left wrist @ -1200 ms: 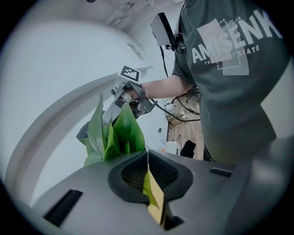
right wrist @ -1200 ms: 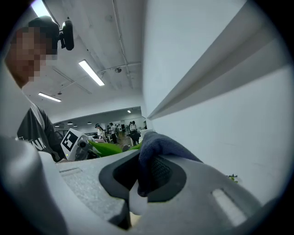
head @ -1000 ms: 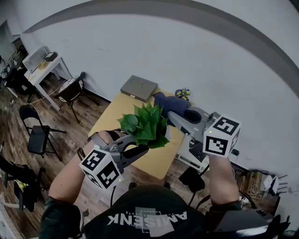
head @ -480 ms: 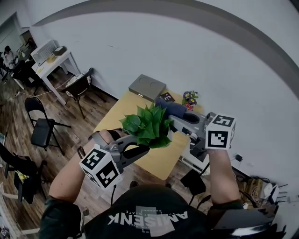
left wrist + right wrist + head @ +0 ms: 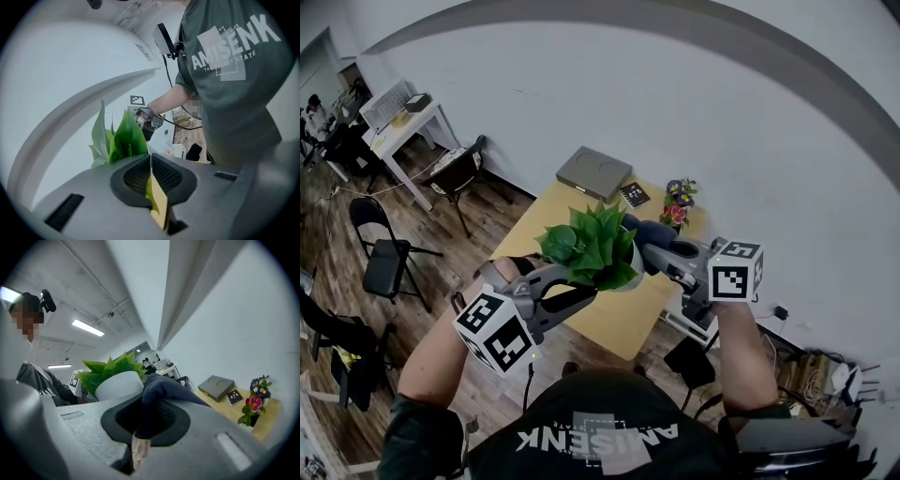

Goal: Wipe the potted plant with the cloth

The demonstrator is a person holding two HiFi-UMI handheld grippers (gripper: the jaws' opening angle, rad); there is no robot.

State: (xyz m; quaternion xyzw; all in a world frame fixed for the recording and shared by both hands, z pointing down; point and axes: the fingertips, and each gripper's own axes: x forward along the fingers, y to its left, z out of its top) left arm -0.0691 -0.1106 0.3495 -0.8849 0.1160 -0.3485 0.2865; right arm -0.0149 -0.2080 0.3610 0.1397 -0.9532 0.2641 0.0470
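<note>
The right claw [image 5: 149, 420] has come down and rolled over in the last second. It carried the dark cloth [image 5: 161, 390] from above the top leaves to the right flank of the potted plant [image 5: 591, 246]. In the right gripper view the cloth now sits just beside the white pot [image 5: 119, 386], close enough that I cannot tell whether it already touches. This claw is clamped on a fold of the cloth, and the rest bunches out over its tips. The left claw [image 5: 151, 174] has barely shifted. Its jaws are pressed together on a thin green leaf [image 5: 149, 189] low in the foliage, steadying the plant from the person's side. The plant itself has kept its place over the middle of the yellow tabletop [image 5: 619, 323], and it looks lifted clear of it, though the pot's base is hidden in the head view. My reading is that the approach is over and the wiping stroke along the leaves or pot is about to start. The weak point is the pinch on a single leaf, which could tear or slip if the cloth pushes hard.
</note>
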